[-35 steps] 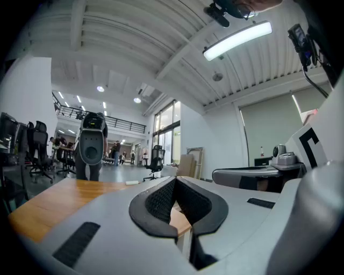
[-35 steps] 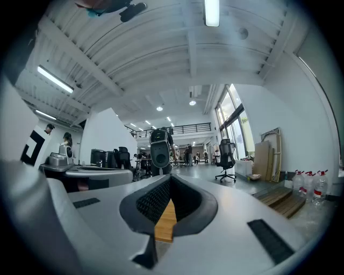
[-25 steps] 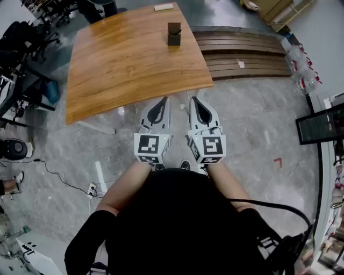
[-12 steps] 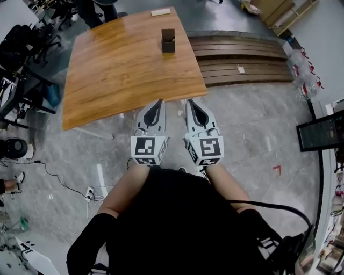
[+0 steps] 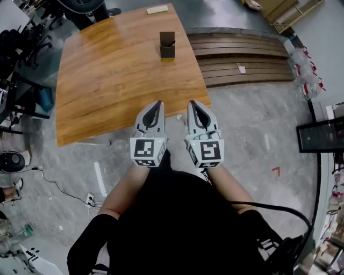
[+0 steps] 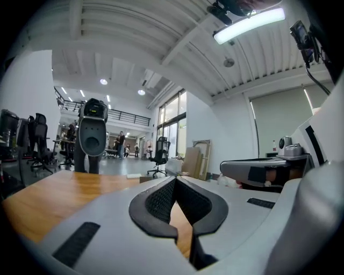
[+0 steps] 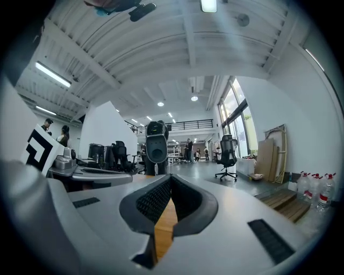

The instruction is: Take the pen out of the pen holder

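A dark, square pen holder (image 5: pixel 167 44) stands upright near the far right part of the wooden table (image 5: pixel 107 75); a pen in it is too small to make out. My left gripper (image 5: pixel 157 103) and right gripper (image 5: pixel 194 103) are side by side, their tips just over the table's near edge, well short of the holder. Both are shut with nothing in them. In the left gripper view the jaws (image 6: pixel 174 180) meet over the wood. The right gripper view shows its jaws (image 7: pixel 171 176) meeting the same way.
A flat white object (image 5: pixel 157 9) lies at the table's far edge. Wooden boards (image 5: pixel 242 56) lie on the floor right of the table. Office chairs (image 5: pixel 21 37) crowd the left. A black device on a stand (image 6: pixel 92 131) rises beyond the table.
The person has stepped closer to the table. Both gripper tips, just short of its near edge before, now reach over it. The jaws stay shut.
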